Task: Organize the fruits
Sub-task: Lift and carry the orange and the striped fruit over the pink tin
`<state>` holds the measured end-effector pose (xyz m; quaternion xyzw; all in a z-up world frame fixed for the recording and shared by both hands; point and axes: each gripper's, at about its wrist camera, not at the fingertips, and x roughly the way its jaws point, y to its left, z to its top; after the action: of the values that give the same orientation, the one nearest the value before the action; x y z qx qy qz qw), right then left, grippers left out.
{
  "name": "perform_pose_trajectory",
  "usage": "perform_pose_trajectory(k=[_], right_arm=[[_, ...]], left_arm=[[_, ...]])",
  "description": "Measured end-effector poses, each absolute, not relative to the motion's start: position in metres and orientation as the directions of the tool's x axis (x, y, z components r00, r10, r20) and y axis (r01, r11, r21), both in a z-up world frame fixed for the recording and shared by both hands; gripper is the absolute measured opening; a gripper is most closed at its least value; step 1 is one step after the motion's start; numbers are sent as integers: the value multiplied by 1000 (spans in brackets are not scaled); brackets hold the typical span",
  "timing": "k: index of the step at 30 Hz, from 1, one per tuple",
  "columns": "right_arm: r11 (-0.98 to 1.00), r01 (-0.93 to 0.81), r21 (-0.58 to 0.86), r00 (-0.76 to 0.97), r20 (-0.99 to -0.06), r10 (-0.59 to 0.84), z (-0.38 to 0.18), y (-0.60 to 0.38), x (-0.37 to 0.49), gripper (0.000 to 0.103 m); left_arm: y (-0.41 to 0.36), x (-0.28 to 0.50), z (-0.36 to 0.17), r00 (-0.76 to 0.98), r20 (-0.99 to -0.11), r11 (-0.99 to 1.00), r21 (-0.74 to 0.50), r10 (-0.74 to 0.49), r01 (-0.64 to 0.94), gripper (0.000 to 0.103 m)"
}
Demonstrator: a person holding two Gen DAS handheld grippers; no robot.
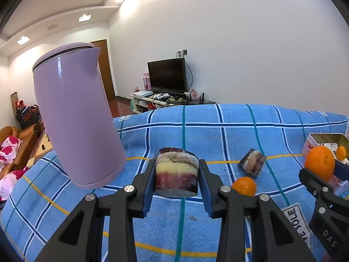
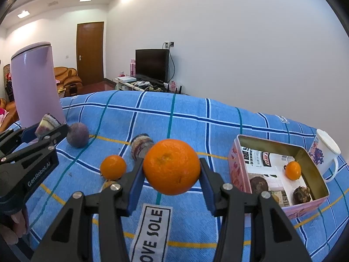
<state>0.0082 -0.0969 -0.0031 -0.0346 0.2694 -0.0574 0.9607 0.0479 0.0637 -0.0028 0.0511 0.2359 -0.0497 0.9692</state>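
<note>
My left gripper is shut on a short piece of sugarcane and holds it above the blue checked cloth. My right gripper is shut on a large orange, lifted left of the pink tin box. The box holds a small orange and dark round fruits. On the cloth lie a small orange, another sugarcane piece and a purple round fruit. The left gripper also shows in the right wrist view.
A tall lilac kettle stands at the cloth's left. A white printed mug stands right of the box. A "LOVE SOLE" label is sewn on the cloth near me. A TV and sofa are beyond.
</note>
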Motion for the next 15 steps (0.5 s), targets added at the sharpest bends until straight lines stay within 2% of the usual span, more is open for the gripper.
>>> perform_pose_trajectory(k=[15], right_arm=[[997,35,-67,868,-493,-64,1,-113,-12,51]], left_arm=[[46,29,-1,882,-463,989,69,-85,131,39]])
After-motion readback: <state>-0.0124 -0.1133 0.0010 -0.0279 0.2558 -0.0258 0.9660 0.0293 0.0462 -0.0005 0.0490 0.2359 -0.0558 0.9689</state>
